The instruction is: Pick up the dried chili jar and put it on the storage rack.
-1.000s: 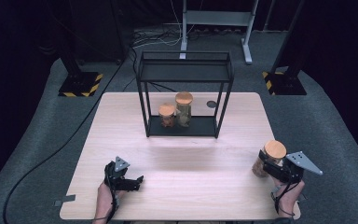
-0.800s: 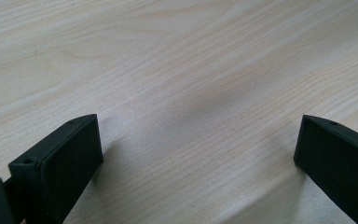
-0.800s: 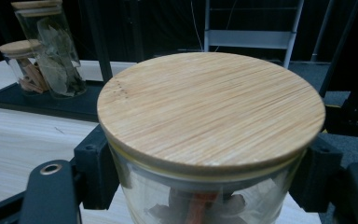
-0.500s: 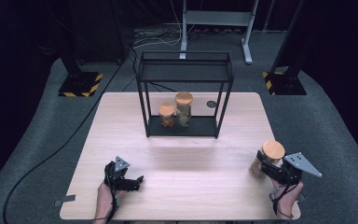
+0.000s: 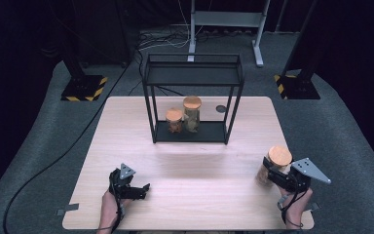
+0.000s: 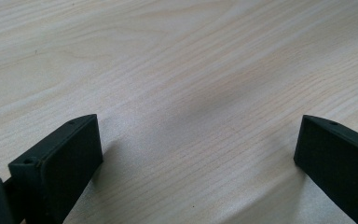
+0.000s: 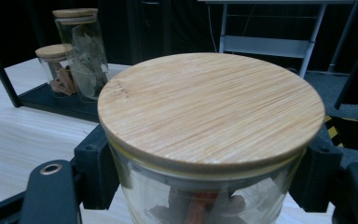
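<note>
My right gripper (image 5: 269, 171) is shut on a glass jar with a bamboo lid (image 5: 278, 156) at the table's right front, holding it slightly tilted above the wood. In the right gripper view the jar's lid (image 7: 209, 107) sits close up, and the black fingers (image 7: 95, 168) press the glass on both sides just under the lid. Reddish-brown pieces lie inside the jar. My left gripper (image 5: 143, 189) rests low at the left front. Its jaws stand wide apart in the left gripper view, over bare wood (image 6: 198, 154).
A black metal rack (image 5: 193, 73) stands at the table's far middle. On its lower shelf are a short jar (image 5: 174, 120) and a tall jar (image 5: 192, 113), also seen as the tall jar (image 7: 81, 51) from my right gripper. A small dark disc (image 5: 220, 109) lies behind the rack.
The right gripper has edged slightly left with the jar in it. The left gripper has stayed where it was.
</note>
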